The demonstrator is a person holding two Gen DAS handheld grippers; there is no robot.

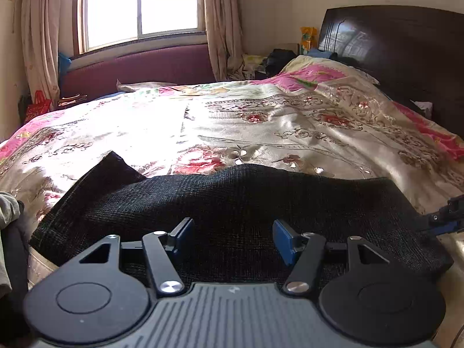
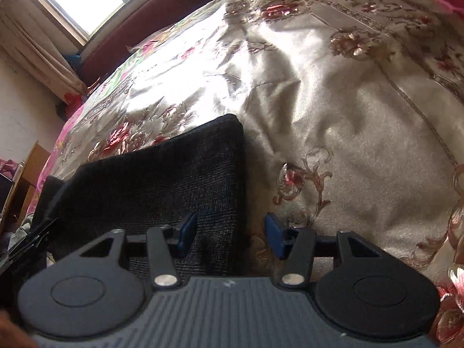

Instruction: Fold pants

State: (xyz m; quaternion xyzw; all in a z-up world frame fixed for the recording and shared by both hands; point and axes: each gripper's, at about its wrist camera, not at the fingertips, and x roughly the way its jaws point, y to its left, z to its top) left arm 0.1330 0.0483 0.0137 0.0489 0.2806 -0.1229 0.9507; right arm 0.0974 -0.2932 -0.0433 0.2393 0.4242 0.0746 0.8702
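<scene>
Black knit pants (image 1: 232, 203) lie folded on the floral satin bedspread (image 1: 261, 121) at the near edge of the bed. My left gripper (image 1: 233, 239) is open and empty, just above the middle of the pants. My right gripper (image 2: 230, 236) is open and empty, over the right edge of the pants (image 2: 162, 179), with one finger above the fabric and one above the bedspread (image 2: 348, 116). The right gripper's tip shows at the right edge of the left wrist view (image 1: 448, 217). A pant corner (image 1: 113, 162) sticks up at the left.
A dark wooden headboard (image 1: 406, 58) stands at the right, with a pillow under the cover and clutter beside it. A window (image 1: 139, 3) with curtains and a maroon padded bench (image 1: 139, 69) lie beyond the bed. Grey clothing (image 1: 8, 232) hangs at the left edge.
</scene>
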